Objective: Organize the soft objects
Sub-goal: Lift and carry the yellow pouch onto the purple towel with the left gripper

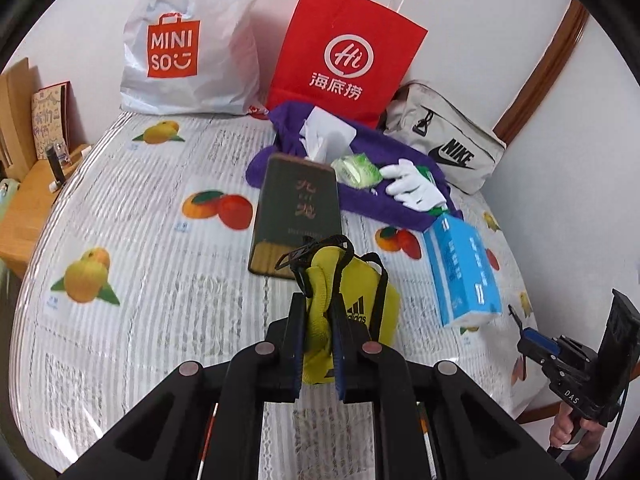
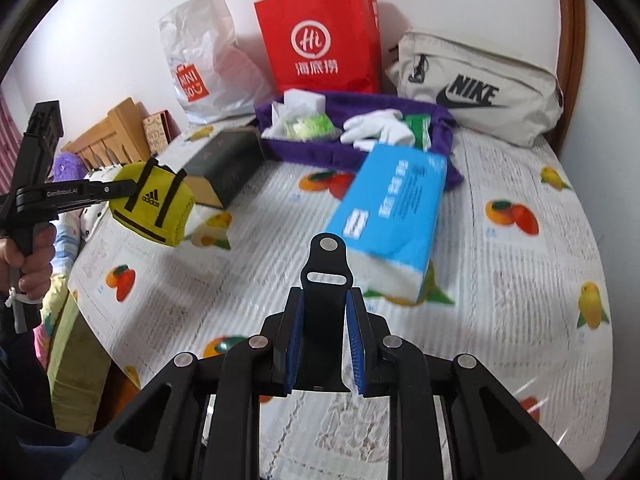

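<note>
1. left gripper is clamped tight on the little yellow adidas bag, pinching its fabric near the top, so the bag hangs in the air above the fruit-print table cover
2. right gripper is closed on a flat black strap piece, jaws only slightly apart
3. my take: keep both grips firm and carry the bag clear of the dark green box and blue tissue pack, probably toward the purple cloth pile by the gloves
4. right view shows the whole bag dangling free, and the person's hand on the handle; left view mostly hides the bag behind its own fingers but shows the strap buckle up close
</note>
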### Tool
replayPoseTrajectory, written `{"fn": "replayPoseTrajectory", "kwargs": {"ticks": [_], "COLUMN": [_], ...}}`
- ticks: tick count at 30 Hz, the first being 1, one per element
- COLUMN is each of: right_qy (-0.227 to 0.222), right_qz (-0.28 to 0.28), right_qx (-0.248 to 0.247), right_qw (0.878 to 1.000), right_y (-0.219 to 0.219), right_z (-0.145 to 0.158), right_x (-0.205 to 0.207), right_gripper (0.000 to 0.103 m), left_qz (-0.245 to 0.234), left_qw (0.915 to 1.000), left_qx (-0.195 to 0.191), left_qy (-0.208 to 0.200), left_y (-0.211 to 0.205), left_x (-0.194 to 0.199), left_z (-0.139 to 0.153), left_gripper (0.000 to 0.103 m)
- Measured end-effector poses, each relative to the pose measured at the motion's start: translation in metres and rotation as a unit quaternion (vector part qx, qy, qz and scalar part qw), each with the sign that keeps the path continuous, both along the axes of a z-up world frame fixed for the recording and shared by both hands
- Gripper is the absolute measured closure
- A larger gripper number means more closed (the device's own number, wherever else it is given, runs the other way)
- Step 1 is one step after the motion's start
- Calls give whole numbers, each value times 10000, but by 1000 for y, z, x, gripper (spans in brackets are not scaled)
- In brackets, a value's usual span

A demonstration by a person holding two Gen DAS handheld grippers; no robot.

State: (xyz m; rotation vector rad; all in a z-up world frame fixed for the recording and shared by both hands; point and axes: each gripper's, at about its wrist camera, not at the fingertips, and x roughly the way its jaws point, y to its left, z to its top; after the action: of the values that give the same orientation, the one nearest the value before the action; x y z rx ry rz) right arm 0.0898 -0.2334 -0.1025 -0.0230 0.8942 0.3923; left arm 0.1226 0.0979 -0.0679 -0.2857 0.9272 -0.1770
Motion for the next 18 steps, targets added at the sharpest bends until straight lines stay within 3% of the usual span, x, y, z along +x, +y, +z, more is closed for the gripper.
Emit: {"fn": "replayPoseTrajectory", "kwargs": {"ticks": [18], "right_qy": [-345], "right_qz": [-29], "right_qx": [-28], "right_qw": [9994], "right_y": [-5], "right_z": [34], "right_x": [114], "right_gripper": [81], "left_qz": [-5], "left_qw": [9998], "left_qx": [131], "left_qy": [-134], "left_y": [-7], "left_x": [97], "left_z": [31], "left_gripper": [92]}}
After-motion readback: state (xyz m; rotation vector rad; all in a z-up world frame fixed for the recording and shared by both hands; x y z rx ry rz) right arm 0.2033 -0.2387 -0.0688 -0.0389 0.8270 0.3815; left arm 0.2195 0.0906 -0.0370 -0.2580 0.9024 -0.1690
